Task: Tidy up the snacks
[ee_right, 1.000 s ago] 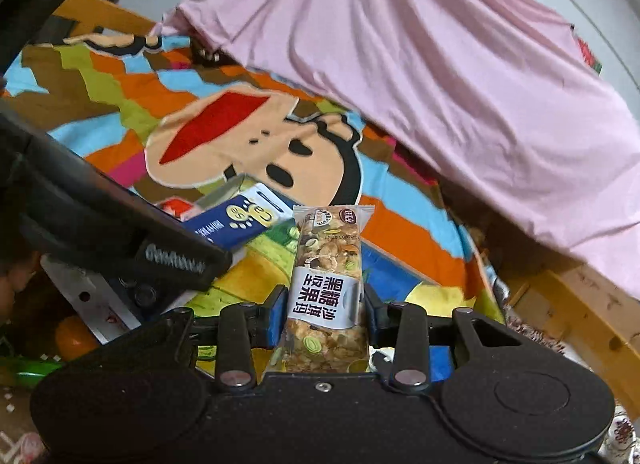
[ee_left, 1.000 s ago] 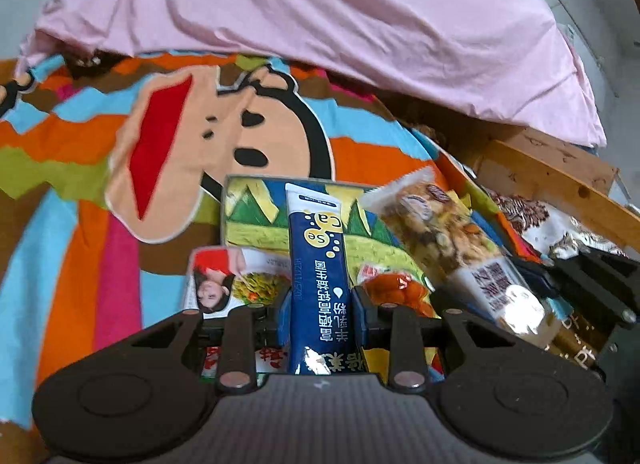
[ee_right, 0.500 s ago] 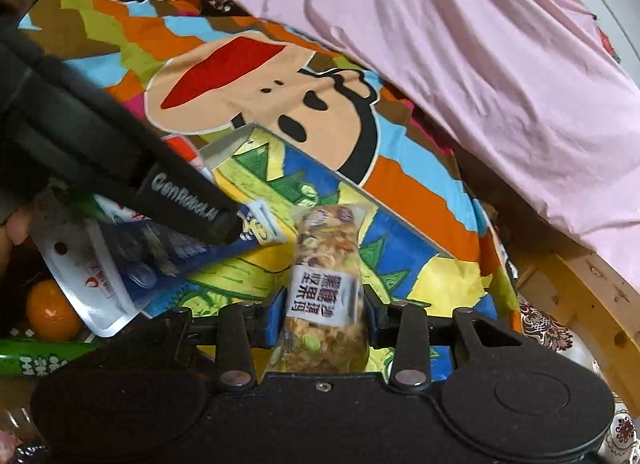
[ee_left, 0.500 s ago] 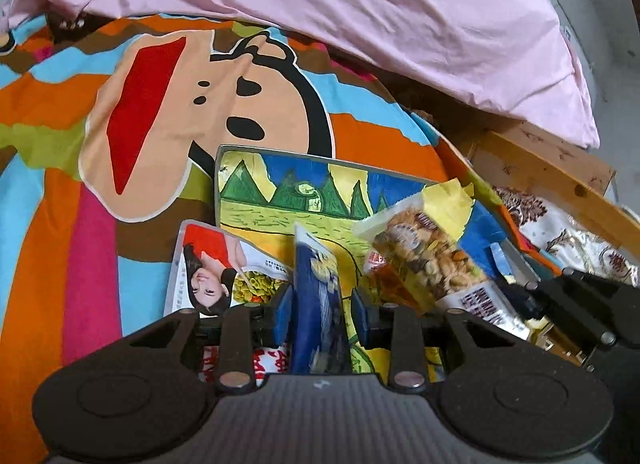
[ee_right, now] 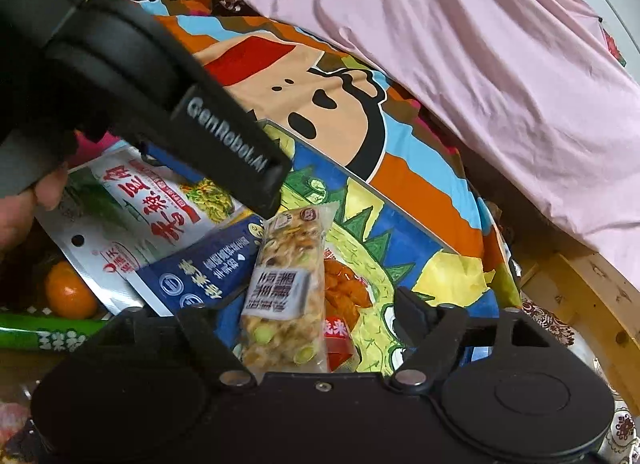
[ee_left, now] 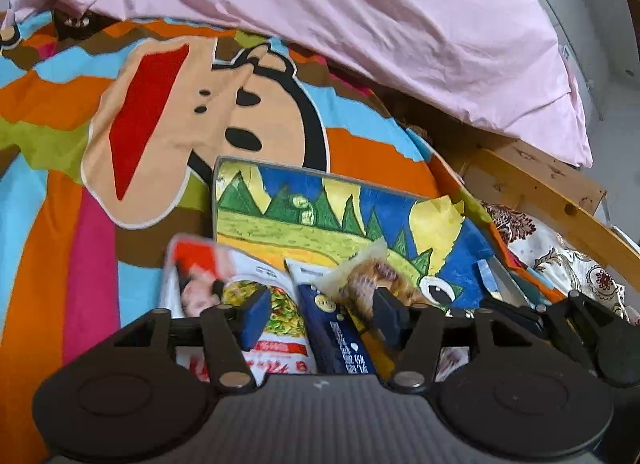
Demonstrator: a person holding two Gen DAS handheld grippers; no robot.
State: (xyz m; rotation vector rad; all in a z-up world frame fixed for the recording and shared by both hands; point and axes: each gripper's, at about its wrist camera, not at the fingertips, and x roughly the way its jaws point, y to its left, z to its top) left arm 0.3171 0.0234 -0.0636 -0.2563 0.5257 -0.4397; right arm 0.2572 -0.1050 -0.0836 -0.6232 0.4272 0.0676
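Pink sheet (ee_left: 360,23) bunched far ahead of both grippers; striped cartoon bedspread (ee_left: 60,143) spread below it. Painted board (ee_left: 300,215) flat on the bedspread, directly ahead of the jaws, serving as the collection surface.

Changed within the last second:
- Left gripper (ee_left: 322,316): previously clamped on the blue pack (ee_left: 340,344), now spread wide, holding nothing. Blue pack lying free between the pads, slanted, overlapping the white pouch (ee_left: 276,304) to its left.
- Right gripper (ee_right: 304,316): previously clamped on the nut bar (ee_right: 288,296), now equally wide, holding nothing. Nut bar resting loose between the fingers, on top of a red-orange packet (ee_right: 344,292) and touching the blue pack's corner.

Judged consequence: both snacks delivered to the board pile; placement step complete for this pair. Likely next: withdraw both grippers without dragging the released packs, then fetch the remaining items. Orange fruit (ee_right: 68,296) and green packet (ee_right: 40,332) off the board, to the far left of the right gripper, apparently not yet sorted.

Legible writing:
- "GenRobot.AI" in grey on the left gripper's body, seen from the right wrist.
- White pouch: large red Chinese characters, inverted.
- Blue pack: white Chinese characters, round logos.
- Nut bar: white label, black Chinese characters, inverted and motion-blurred.
- Green packet: white characters, partly cut off.
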